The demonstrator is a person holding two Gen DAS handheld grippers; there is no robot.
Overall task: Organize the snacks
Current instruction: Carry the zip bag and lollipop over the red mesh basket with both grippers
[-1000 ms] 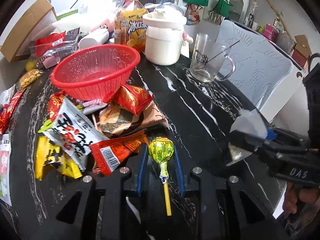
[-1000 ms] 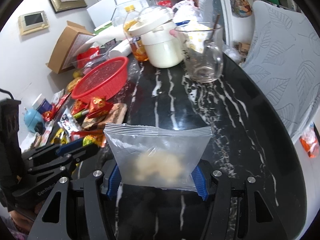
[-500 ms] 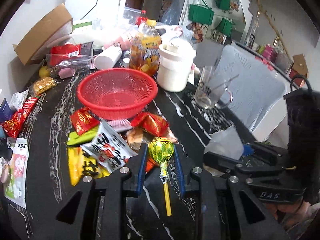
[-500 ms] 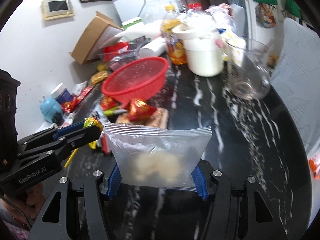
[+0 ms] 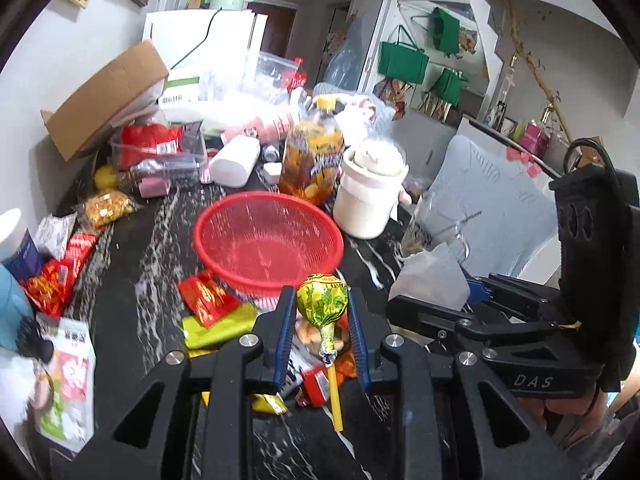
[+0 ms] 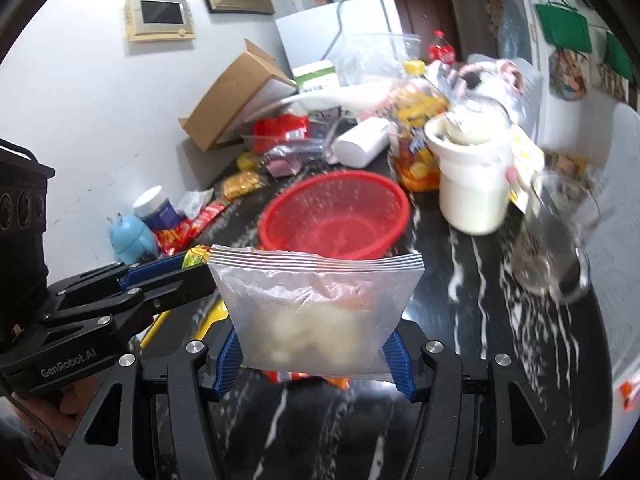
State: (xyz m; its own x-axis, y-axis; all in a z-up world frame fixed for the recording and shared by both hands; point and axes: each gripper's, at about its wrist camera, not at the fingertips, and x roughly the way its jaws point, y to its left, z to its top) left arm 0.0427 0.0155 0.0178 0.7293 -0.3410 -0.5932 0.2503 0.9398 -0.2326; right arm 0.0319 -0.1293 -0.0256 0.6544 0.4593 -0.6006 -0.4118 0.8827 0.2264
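My left gripper (image 5: pixel 320 312) is shut on a lollipop (image 5: pixel 322 300) with a yellow-green wrapper and yellow stick, held above the snack pile just in front of the red basket (image 5: pixel 268 240). My right gripper (image 6: pixel 316 344) is shut on a clear zip bag (image 6: pixel 316 304) holding pale pieces, also lifted in front of the red basket (image 6: pixel 336 216). The right gripper shows in the left wrist view (image 5: pixel 432 300) at the right with the bag. The left gripper shows in the right wrist view (image 6: pixel 192 264) at the left. Loose snack packets (image 5: pixel 208 300) lie under the left gripper.
On the black marble table (image 5: pixel 152 240) stand a white jar (image 5: pixel 370 196), an orange drink bottle (image 5: pixel 312 160) and a glass mug (image 6: pixel 556 240) behind and right of the basket. More packets (image 5: pixel 60 272), a cardboard box (image 5: pixel 108 96) and a clear container (image 5: pixel 160 152) crowd the left.
Both grippers have risen off the table with their loads and tilted up toward the red basket. The lollipop left the table; the bag moved left, closer to the basket.
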